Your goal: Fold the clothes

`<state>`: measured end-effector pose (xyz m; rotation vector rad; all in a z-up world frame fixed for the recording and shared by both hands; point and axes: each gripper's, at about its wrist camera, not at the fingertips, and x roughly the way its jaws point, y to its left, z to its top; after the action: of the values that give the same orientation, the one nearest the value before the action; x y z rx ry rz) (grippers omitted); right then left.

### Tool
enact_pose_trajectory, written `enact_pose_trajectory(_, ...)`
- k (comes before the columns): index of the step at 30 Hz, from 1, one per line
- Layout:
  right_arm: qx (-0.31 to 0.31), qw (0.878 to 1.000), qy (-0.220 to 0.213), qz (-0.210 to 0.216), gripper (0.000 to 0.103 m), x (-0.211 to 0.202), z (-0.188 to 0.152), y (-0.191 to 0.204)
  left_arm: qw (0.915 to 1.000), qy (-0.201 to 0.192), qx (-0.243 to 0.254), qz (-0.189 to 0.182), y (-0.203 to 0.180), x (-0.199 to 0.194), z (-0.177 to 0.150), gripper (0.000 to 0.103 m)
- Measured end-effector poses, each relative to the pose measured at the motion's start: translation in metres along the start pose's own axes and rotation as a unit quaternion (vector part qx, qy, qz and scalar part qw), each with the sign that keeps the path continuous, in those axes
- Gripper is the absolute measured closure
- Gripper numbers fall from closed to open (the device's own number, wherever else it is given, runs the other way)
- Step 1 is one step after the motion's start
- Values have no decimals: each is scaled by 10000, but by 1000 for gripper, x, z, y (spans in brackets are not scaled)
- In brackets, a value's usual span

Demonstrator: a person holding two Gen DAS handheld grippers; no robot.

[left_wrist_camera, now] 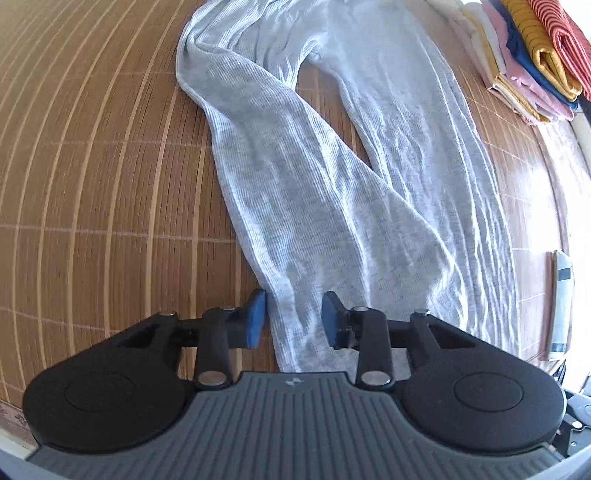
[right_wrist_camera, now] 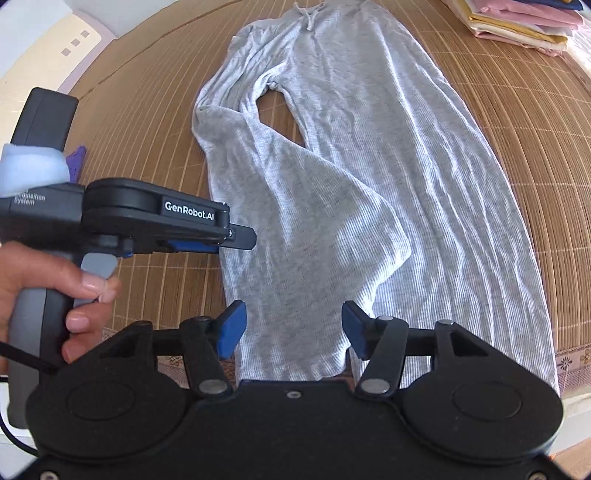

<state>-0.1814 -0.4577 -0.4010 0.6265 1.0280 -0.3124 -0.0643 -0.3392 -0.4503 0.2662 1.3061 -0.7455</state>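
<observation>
Light grey ribbed drawstring pants (left_wrist_camera: pixel 332 184) (right_wrist_camera: pixel 332 184) lie flat on a bamboo mat, waistband far, hems near me. The left leg bends across and overlaps the right leg. My left gripper (left_wrist_camera: pixel 295 319) hovers over the left leg's hem; its blue pads stand apart on either side of the cloth without pressing it. In the right wrist view the same left gripper (right_wrist_camera: pixel 242 238) shows side-on at that leg's outer edge, held by a person's hand (right_wrist_camera: pixel 44 288). My right gripper (right_wrist_camera: pixel 293 330) is open wide above the left leg's hem, nothing pinched.
A stack of folded clothes (left_wrist_camera: pixel 528 62) (right_wrist_camera: pixel 517 22) sits at the far right of the mat (left_wrist_camera: pixel 92 184). The mat's patterned border (right_wrist_camera: pixel 572 360) runs along the near edge. A small purple thing (right_wrist_camera: pixel 75 162) lies at left, a white object (left_wrist_camera: pixel 561 302) at right.
</observation>
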Motion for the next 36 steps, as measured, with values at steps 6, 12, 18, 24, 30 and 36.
enact_pose_trajectory(6, -22, 9999, -40, -150, 45, -1, 0, 2, 9953, 152, 779, 563, 27, -14, -4, 97)
enact_pose_trajectory(12, 14, 9999, -105, 30, 45, -2, 0, -1, 9917, 361, 834, 911, 82, -34, -7, 97)
enact_pose_trajectory(18, -325, 9994, 32, 58, 41, -1, -5, 10, 9982, 415, 251, -361, 78, -45, -3, 96)
enact_pose_trajectory(24, -607, 9980, 194, 48, 35, 2, -10, 28, 9961, 513, -217, -685, 32, -12, 0, 86)
enact_pose_trajectory(30, -373, 9993, 1, 58, 27, -2, -9, 20, 9973, 400, -386, -470, 14, -11, -7, 42)
enact_pose_trajectory(36, 38, 9998, 2, 188, 23, -5, -11, 8, 9977, 277, -612, -89, 12, -12, -12, 41)
